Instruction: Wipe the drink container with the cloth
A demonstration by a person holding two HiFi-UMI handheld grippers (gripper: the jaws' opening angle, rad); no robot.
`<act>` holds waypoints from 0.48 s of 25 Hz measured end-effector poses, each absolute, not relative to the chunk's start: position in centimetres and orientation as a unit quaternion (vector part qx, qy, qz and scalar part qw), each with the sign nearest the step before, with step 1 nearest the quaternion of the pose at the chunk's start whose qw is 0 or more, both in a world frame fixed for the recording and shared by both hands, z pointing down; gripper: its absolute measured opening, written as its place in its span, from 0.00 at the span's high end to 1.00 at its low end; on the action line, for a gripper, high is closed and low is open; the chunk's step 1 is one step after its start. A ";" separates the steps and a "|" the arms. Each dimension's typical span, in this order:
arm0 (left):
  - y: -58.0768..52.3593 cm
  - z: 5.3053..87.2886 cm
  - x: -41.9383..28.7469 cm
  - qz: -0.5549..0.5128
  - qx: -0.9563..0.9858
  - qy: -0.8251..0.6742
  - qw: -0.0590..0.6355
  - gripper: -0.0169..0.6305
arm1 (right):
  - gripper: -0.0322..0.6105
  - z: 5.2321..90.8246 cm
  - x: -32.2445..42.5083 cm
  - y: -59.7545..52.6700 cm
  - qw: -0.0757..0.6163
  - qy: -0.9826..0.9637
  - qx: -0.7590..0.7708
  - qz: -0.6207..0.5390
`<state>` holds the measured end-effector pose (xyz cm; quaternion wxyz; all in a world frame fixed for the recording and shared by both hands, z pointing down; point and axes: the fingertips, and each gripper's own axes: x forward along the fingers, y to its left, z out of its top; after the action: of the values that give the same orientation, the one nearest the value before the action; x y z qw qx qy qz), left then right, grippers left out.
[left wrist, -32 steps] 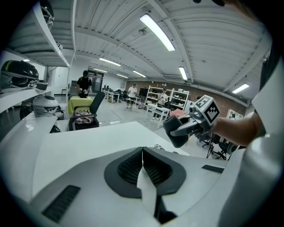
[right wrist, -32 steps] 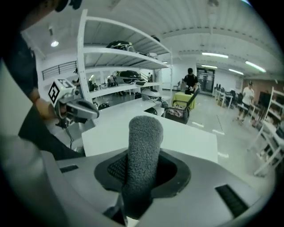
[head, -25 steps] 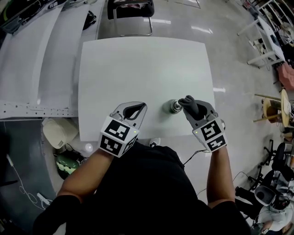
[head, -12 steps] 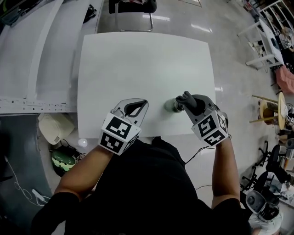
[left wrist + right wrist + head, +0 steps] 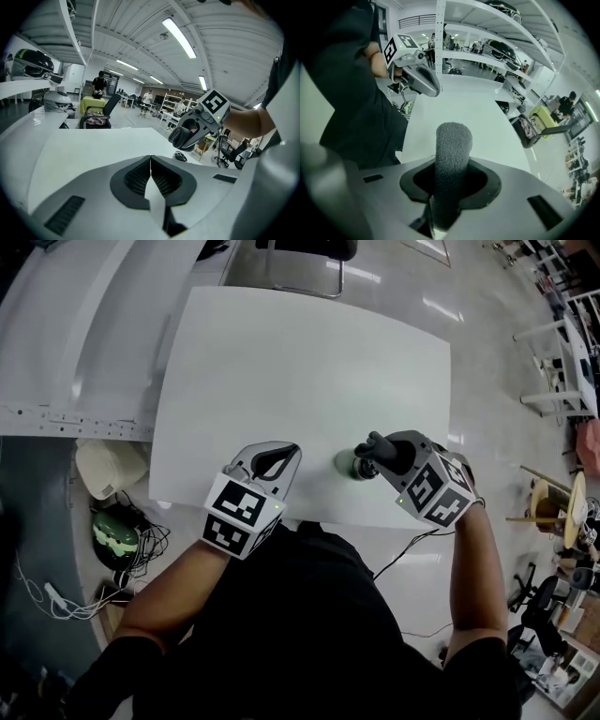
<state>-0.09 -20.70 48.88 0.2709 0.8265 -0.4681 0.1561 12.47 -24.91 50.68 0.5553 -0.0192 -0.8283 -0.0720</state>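
Note:
The drink container point(image 5: 349, 463) stands upright near the front edge of the white table point(image 5: 300, 362); from above I see its round metallic top. In the left gripper view it is a small dark shape point(image 5: 179, 156) under the cloth. My right gripper point(image 5: 380, 454) is shut on a folded grey cloth point(image 5: 382, 448), whose end lies at the container's top right side; contact is unclear. In the right gripper view the cloth point(image 5: 452, 159) sticks up between the jaws. My left gripper point(image 5: 286, 457) hovers left of the container, jaws shut and empty point(image 5: 151, 158).
A chair point(image 5: 305, 254) stands beyond the table's far edge. A long white bench point(image 5: 84, 343) runs along the left. Bags and cables point(image 5: 112, 535) lie on the floor at the front left. Shelving and chairs crowd the right side point(image 5: 562, 324).
The head camera has tilted, so the table sits differently in the picture. My right gripper has turned slightly with the cloth, still at the container. The left gripper has hardly moved.

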 end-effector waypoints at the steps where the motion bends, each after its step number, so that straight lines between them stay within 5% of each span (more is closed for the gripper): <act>1: -20.9 49.0 0.0 0.156 0.823 -0.472 0.274 0.95 | 0.77 50.7 12.3 -25.1 0.555 -0.828 -0.032 -0.069; 12: -21.9 50.6 0.6 0.166 0.802 -0.491 0.297 0.95 | 0.77 52.5 10.9 -26.6 0.552 -0.822 -0.137 -0.042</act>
<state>0.64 -21.85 50.57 0.2968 0.8018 -0.4915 0.1657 10.92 -26.60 52.53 0.5517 -0.1375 -0.8216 -0.0415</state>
